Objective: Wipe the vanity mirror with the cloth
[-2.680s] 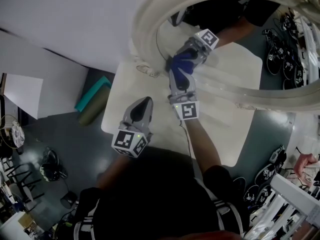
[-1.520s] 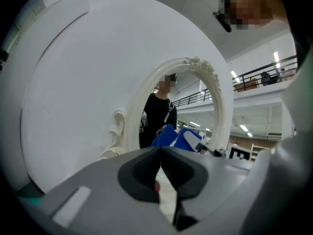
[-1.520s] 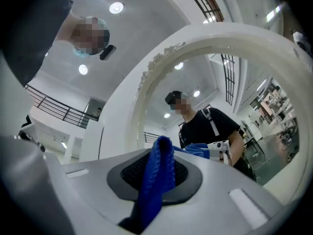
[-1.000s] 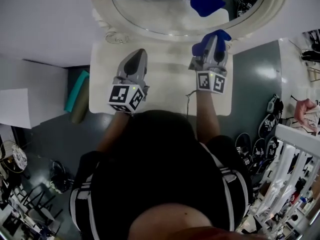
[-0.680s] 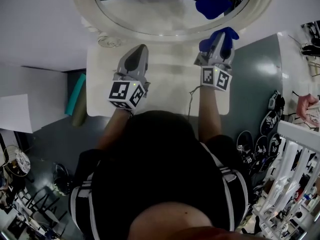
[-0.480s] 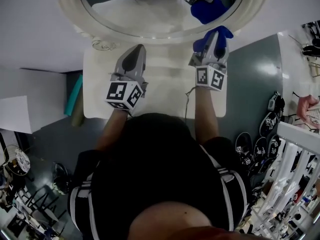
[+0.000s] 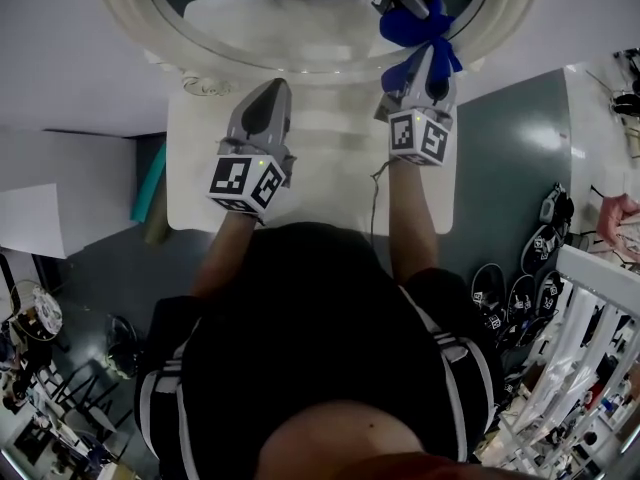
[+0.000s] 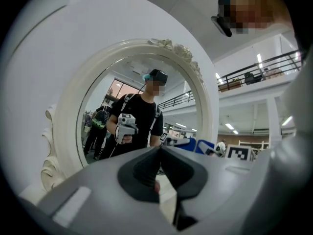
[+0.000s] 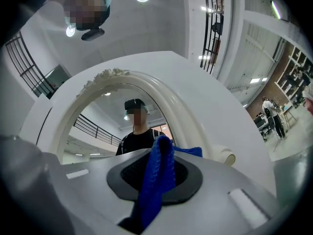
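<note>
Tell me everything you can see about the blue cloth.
The cloth is deep blue, with a knitted, towel-like texture. It is bunched into a vertical fold, pinched between the jaws of the right tool, with a corner sticking out past the tips. It sits by the lower rim of the vanity mirror, which reflects it; whether it touches the glass is unclear.
</note>
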